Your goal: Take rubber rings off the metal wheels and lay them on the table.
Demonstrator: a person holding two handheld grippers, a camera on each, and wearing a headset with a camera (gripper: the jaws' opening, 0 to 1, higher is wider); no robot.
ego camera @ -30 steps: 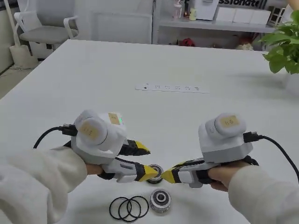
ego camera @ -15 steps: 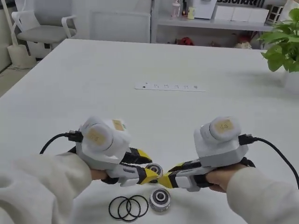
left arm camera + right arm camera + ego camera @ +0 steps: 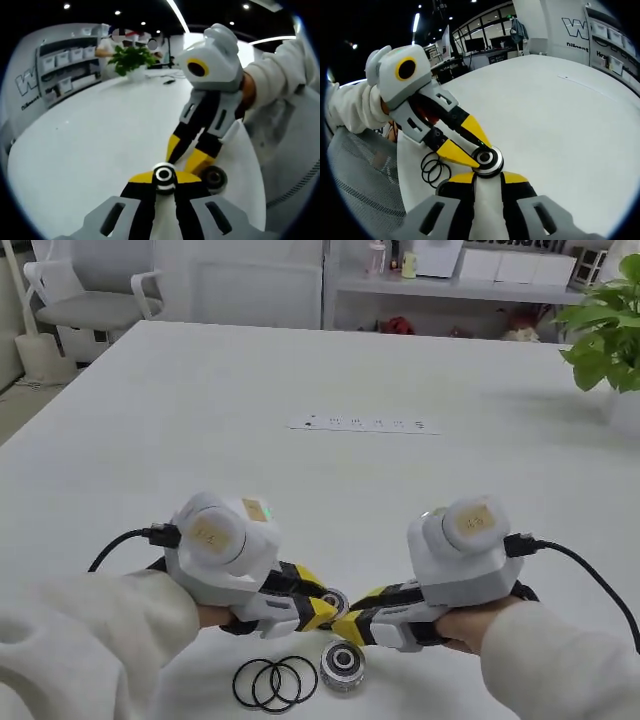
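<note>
Metal wheel (image 3: 334,600): held between the two grippers near the front edge of the white worktop (image 3: 300,370), clamped in the fingers of the left gripper (image 3: 316,598). In the left gripper view it is seated between the yellow tips. Right gripper (image 3: 354,614): tips set against the same wheel from the opposite side, fingers narrowly apart; whether anything is gripped cannot be told. Second metal wheel (image 3: 342,665): lying flat on the worktop just below the grippers. Three black rubber rings (image 3: 275,683): laid overlapping on the worktop, just beside the second metal wheel. Power strip (image 3: 365,424): mid-worktop, well apart. Potted plant (image 3: 605,330): far right edge.
</note>
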